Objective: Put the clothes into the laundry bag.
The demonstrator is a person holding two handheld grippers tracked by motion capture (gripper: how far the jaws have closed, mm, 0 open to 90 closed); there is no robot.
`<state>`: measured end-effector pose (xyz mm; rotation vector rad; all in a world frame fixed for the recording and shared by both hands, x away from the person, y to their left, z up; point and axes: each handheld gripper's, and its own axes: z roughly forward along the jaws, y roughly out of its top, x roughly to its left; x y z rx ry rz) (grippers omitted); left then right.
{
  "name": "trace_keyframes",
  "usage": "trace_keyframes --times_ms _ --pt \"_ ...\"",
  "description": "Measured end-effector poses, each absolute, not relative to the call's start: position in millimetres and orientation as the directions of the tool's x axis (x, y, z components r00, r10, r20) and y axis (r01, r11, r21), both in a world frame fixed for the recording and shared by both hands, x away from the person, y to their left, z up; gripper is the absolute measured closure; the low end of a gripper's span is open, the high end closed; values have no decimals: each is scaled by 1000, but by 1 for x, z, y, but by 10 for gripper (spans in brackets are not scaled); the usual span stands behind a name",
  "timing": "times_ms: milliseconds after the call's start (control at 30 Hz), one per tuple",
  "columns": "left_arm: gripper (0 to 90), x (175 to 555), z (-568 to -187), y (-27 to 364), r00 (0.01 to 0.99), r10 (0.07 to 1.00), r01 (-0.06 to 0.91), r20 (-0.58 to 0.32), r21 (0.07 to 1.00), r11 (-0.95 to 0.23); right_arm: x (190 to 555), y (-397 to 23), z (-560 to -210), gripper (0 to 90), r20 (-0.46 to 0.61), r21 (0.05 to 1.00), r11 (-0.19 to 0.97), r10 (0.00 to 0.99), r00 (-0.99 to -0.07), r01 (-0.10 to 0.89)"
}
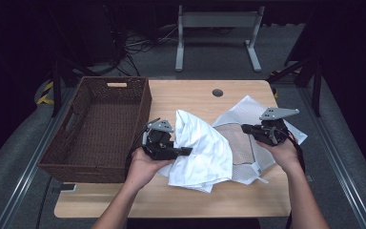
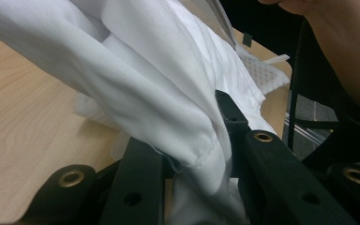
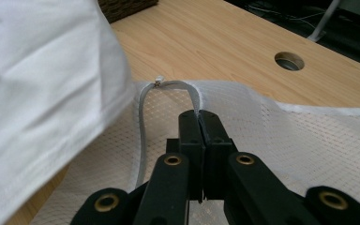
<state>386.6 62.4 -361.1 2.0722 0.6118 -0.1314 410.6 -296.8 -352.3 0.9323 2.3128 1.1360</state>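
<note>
A white garment lies bunched in the middle of the wooden table. My left gripper is shut on a fold at the garment's left side. In the left gripper view the white cloth is pinched between the black jaws of that gripper. A white mesh laundry bag lies flat to the right, partly under the garment. My right gripper is shut on the bag's zippered opening edge, lifting it slightly; its jaws meet on the trim. The mesh spreads behind.
A large dark wicker basket stands on the table's left side, empty inside. A cable hole sits near the far edge, and it shows again beyond the bag. A grey table frame stands on the floor behind.
</note>
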Motion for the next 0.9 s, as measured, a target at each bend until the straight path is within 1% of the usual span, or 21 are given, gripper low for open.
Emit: trace_keyframes --times_ms 433,600,800,900 --pt "767 381 -379 34 899 261 438 -353 742 -507 413 -268 -354 889 -55 815 460 668 -742 354" --pt "768 379 -387 23 904 231 428 -361 723 -542 412 -260 -355 889 -48 818 452 669 -742 355" --pt "771 373 -395 5 917 160 384 -365 702 -599 413 -251 -357 889 -45 815 448 681 -731 368" --pt "771 373 -399 -2 914 137 380 -382 689 -616 413 -247 -359 889 -43 812 450 681 -731 372"
